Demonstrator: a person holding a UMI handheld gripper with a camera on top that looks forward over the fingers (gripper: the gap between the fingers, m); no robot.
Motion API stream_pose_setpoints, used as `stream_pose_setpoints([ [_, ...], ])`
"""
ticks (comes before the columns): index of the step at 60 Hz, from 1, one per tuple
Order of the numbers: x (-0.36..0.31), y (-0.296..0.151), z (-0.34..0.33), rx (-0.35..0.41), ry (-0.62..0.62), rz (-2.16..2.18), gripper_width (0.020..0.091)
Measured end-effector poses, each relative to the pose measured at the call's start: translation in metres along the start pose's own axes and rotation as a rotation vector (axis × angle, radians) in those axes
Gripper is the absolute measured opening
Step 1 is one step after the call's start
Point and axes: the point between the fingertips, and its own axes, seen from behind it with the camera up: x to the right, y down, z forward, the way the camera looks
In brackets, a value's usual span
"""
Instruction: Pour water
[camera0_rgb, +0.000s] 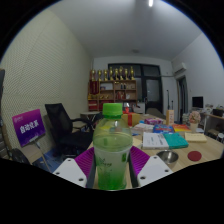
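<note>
The hand-held gripper (112, 168) is seen in the gripper view with its two fingers closed in against a green bottle (112, 145); the purple pads (85, 162) are pressed to the bottle's sides, so the bottle is held between them. The bottle is kept upright, and its green cap (113, 109) is still screwed on. A pale label is wrapped around its body, though the print cannot be read.

Beyond the fingers a desk (185, 152) is spread with books and papers (155, 140), and what appears to be a small dark bowl (168, 156) is set near its front edge. To the other side of the bottle a black office chair (62, 125) is placed, with a purple sign (29, 127) near it. At the far wall a shelf (112, 90) is lined with trophies.
</note>
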Motion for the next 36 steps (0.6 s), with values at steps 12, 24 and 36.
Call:
stream_pose_setpoints([
  [12,-0.017,-0.004,0.000,0.000,-0.084,0.089,0.0403],
  [24,0.000,-0.024,0.008,-0.106,-0.291,0.908,0.0405],
  [36,0.012,-0.047,0.000,-0.181,-0.370,1.645,0.0403],
])
